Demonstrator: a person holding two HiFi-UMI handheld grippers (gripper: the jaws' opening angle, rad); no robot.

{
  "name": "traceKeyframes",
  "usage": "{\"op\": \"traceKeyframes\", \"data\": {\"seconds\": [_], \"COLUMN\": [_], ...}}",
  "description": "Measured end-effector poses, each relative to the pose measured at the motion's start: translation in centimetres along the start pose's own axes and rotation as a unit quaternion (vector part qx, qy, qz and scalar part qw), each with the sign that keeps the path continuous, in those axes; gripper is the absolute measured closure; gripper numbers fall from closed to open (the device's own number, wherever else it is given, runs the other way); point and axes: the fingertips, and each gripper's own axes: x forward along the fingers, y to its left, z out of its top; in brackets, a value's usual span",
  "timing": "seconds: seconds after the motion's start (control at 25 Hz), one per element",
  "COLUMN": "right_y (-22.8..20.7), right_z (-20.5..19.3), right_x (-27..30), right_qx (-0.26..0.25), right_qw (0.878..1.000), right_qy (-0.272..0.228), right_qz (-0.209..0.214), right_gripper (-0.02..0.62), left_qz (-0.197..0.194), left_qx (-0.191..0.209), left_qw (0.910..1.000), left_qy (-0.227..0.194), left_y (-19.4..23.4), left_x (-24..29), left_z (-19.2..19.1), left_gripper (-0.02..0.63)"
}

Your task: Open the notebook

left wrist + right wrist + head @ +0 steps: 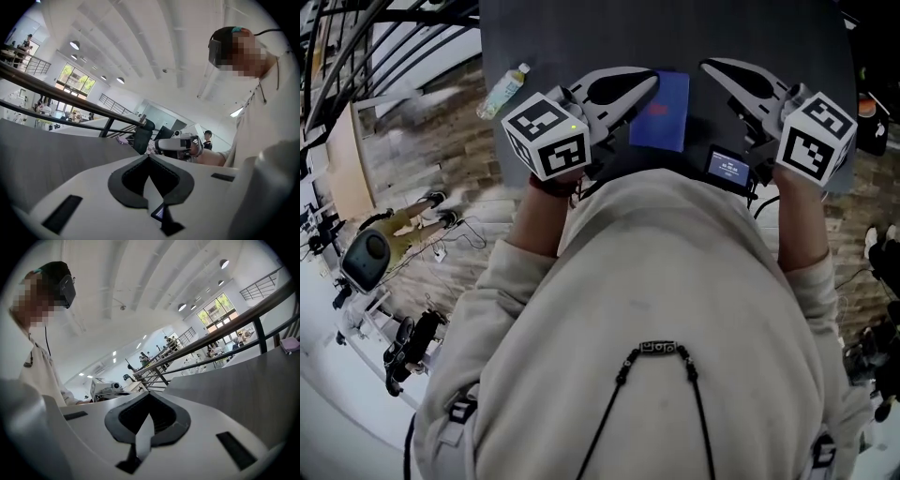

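A closed blue notebook (661, 111) lies flat on the dark table (581, 37), close to the person's chest. My left gripper (652, 81) is shut and empty, its tip at the notebook's upper left edge; I cannot tell if it touches. My right gripper (706, 66) is also shut with nothing in it, a little to the right of the notebook and apart from it. In the left gripper view the jaws (149, 155) meet tip to tip above the grey tabletop. The right gripper view shows its jaws (149, 394) closed the same way. Neither gripper view shows the notebook.
A plastic bottle (504, 91) lies at the table's left edge. A small device with a lit screen (728, 167) sits at the near edge, below my right gripper. Black railings (384, 37) and wooden floor lie to the left.
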Motion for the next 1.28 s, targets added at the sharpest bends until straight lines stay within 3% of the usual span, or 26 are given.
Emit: {"op": "traceKeyframes", "data": {"seconds": [0.36,1.28], "right_y": [-3.4,-7.7], "right_z": [-2.5,-7.3], "right_x": [1.6,2.7], "right_qx": [0.045,0.093], "right_qw": [0.998,0.992], "right_qy": [0.027,0.068], "right_qz": [-0.029,-0.055], "right_gripper": [0.580,0.580], "left_qz": [-0.008,0.017], "left_qx": [-0.061,-0.082], "left_qw": [0.9979,0.9888], "left_qy": [0.016,0.123], "left_y": [4.1,6.8], "left_x": [1.2,3.1], "left_z": [-2.4,-11.8], "left_gripper": [0.600,0.600]}}
